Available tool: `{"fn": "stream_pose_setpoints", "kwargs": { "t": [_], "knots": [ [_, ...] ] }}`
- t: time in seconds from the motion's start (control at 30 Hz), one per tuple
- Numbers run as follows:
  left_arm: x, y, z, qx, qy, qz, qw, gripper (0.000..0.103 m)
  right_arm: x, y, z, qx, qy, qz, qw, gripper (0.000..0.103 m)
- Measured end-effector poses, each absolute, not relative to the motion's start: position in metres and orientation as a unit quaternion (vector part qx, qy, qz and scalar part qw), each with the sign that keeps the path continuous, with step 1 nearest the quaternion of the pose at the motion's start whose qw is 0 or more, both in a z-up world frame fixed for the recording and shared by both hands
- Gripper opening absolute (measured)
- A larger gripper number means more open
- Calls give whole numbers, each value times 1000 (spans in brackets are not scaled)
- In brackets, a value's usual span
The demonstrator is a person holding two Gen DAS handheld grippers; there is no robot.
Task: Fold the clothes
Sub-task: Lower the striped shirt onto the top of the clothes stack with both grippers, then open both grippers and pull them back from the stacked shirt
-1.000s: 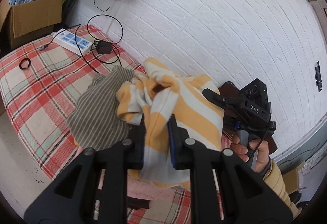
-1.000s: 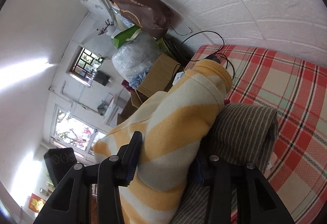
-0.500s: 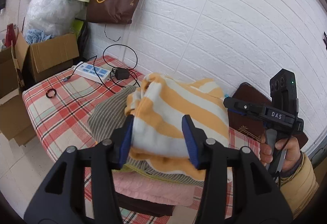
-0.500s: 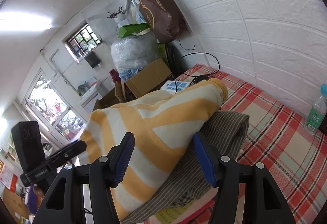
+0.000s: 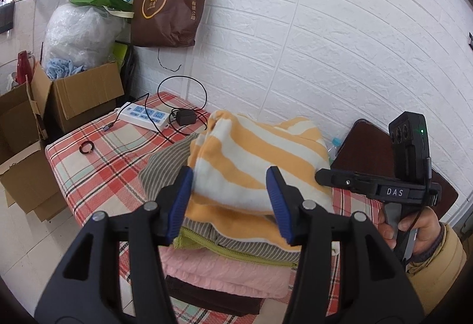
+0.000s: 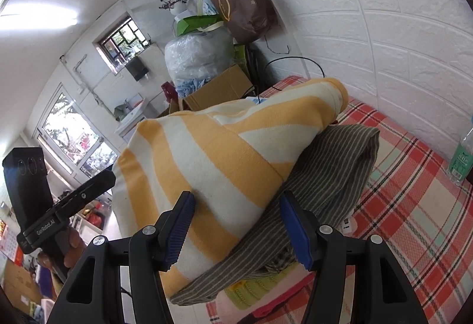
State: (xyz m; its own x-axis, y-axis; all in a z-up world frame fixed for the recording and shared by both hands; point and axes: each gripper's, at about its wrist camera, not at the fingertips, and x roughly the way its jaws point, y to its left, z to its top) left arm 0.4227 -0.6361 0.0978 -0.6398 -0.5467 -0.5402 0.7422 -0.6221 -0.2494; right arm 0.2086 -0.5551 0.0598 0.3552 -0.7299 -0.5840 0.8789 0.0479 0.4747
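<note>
A folded yellow-and-white striped garment point(image 5: 254, 158) lies on top of a stack of clothes: an olive striped garment point(image 5: 165, 167), a green piece, a pink knit point(image 5: 224, 267) and a dark one at the bottom. My left gripper point(image 5: 229, 202) is open at the stack's near side, its blue pads point(image 5: 180, 202) either side of the striped garment's near end and not pressing it. My right gripper point(image 6: 236, 223) is open too, at the garment's point(image 6: 207, 152) other side, above the olive garment point(image 6: 331, 176). Each gripper shows in the other's view: right point(image 5: 320, 176), left point(image 6: 109, 176).
The stack sits on a table with a red plaid cloth point(image 5: 97, 158). On it lie a power strip point(image 5: 145, 115), a charger with black cable point(image 5: 184, 118), a black ring point(image 5: 86, 148) and a water bottle point(image 6: 461, 158). Cardboard boxes point(image 5: 85, 93) stand left; a brown bag point(image 5: 170, 7) hangs on the brick wall.
Both grippers were shut on the striped garment a second ago. They have let go, widened and drawn back a little, and the garment now rests flat on the stack.
</note>
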Motion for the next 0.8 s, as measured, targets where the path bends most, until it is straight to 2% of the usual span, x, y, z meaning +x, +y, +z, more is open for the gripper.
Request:
{"fn": "stream_pose_setpoints", "kwargs": {
  "t": [0.07,0.17,0.3,0.43,0.63,0.8],
  "knots": [
    [421,-643,89,221,246,-871,363,53,216,-557,53,403,104,-549,724,58],
    [420,-651,70,237,268,-862,358,53,230,-557,45,391,128,-540,734,38],
    [430,-649,53,243,280,-857,359,53,238,-548,47,413,100,-505,751,20],
    [446,-645,53,236,288,-857,357,53,253,-537,60,410,79,-477,774,17],
    [453,-644,52,236,290,-854,361,53,262,-539,36,430,93,-467,767,16],
    [445,-640,52,238,283,-856,360,53,251,-543,30,441,87,-484,751,22]
  ]
}}
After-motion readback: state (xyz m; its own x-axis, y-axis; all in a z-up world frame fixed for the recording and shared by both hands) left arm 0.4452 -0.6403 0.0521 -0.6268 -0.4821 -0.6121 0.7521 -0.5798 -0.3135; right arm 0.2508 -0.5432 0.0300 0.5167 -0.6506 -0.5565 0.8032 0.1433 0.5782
